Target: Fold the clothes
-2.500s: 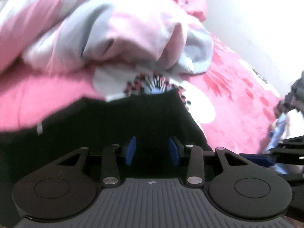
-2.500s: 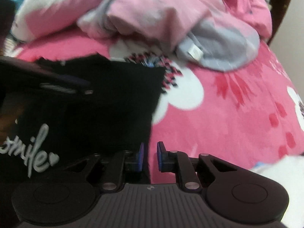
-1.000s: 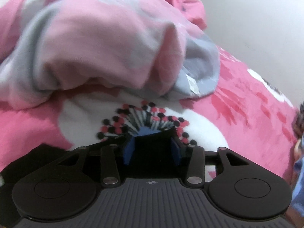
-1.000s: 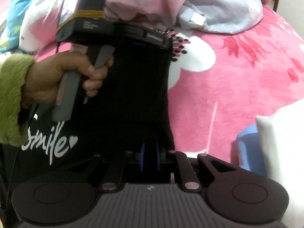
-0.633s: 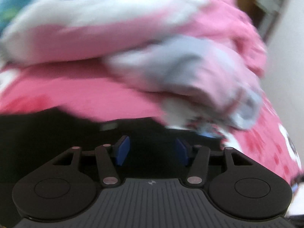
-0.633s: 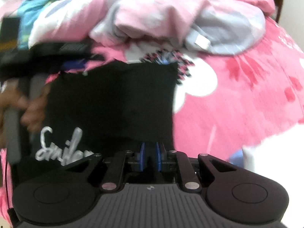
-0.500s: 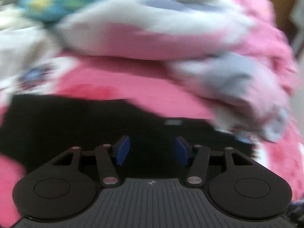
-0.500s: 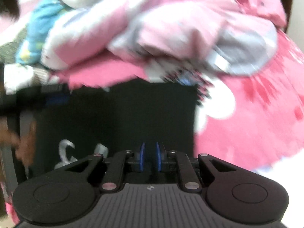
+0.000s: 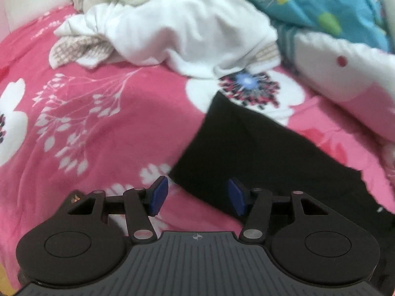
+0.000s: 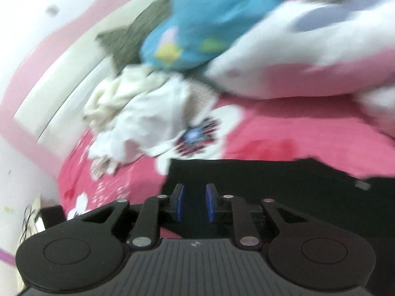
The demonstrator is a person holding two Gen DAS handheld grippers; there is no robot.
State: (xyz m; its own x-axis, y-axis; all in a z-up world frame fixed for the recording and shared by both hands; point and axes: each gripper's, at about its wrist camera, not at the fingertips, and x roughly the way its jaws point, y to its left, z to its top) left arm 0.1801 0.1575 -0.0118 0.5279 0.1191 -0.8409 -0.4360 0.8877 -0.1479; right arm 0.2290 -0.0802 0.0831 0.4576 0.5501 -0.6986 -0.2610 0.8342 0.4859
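Left gripper (image 9: 197, 197): jaws stand about half open and hold nothing. Its blue pads (image 9: 159, 194) hang over the near corner of the black garment (image 9: 259, 153), apart from the cloth; pink sheet shows between them.

Right gripper (image 10: 193, 202): jaws are opening, with a narrow gap showing between the pads. Black cloth lies beneath and beyond them, but no fold is pinched between the pads. The right wrist view is blurred, so the exact edge under the pads cannot be told.

The black garment lies flat on the pink floral bedsheet (image 9: 111, 123), as a long strip running from the white flower print (image 9: 246, 86) toward the lower right of the left wrist view. A heap of white clothes (image 9: 177, 32) sits beyond it, not touching as far as can be seen. A blue patterned item (image 9: 321, 5) and a pink and white quilt (image 9: 345, 74) lie to its right.

Judgement: one fold appears complete and released; the next fold is not yet begun.

Recommendation: bring both grippers to the two corners of one short end, one at each. Close on the full thickness of layers, not the top layer alone. Lift evenly, carry the end over to meet the far end, lower flat and let go only once the edges are lined up. Keep clear of the white heap.
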